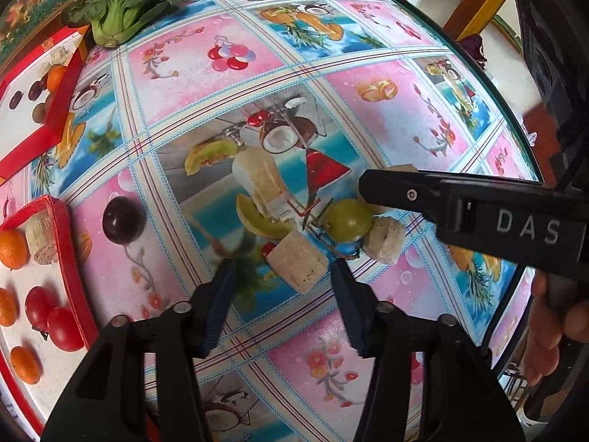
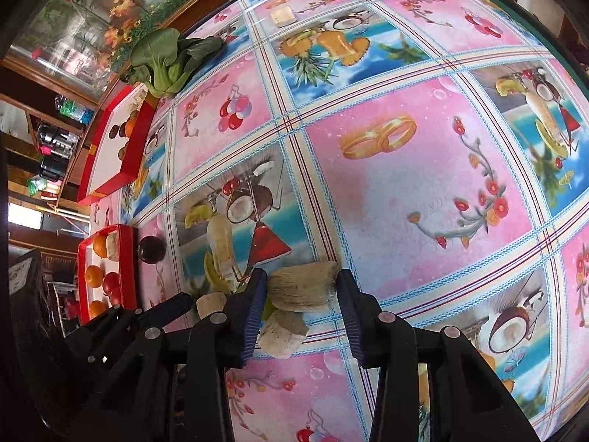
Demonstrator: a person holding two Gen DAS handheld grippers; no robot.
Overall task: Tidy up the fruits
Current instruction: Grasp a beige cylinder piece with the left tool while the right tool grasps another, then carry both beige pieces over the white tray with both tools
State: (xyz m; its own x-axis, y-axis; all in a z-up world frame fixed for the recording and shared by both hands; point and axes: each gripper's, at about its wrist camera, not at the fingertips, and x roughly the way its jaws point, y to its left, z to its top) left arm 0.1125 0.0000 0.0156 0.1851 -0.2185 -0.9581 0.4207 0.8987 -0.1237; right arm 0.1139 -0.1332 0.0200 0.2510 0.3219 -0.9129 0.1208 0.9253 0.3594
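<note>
**Fruit pieces clustered mid-tabletop, trays at the left edge**

In the left wrist view, the left hand-held gripper stands wide, its jaws on either side of a pale cube low in the frame's centre, not touching it. Just right of the cube lie a green grape and a banana piece, side by side. A dark plum sits alone left of centre. At lower left a red tray holds oranges and tomatoes.

In the right wrist view, the right hand-held gripper closes on a fibrous pale chunk at lower centre, both jaws against its ends. A bok choy lies at upper left on the tabletop.
</note>
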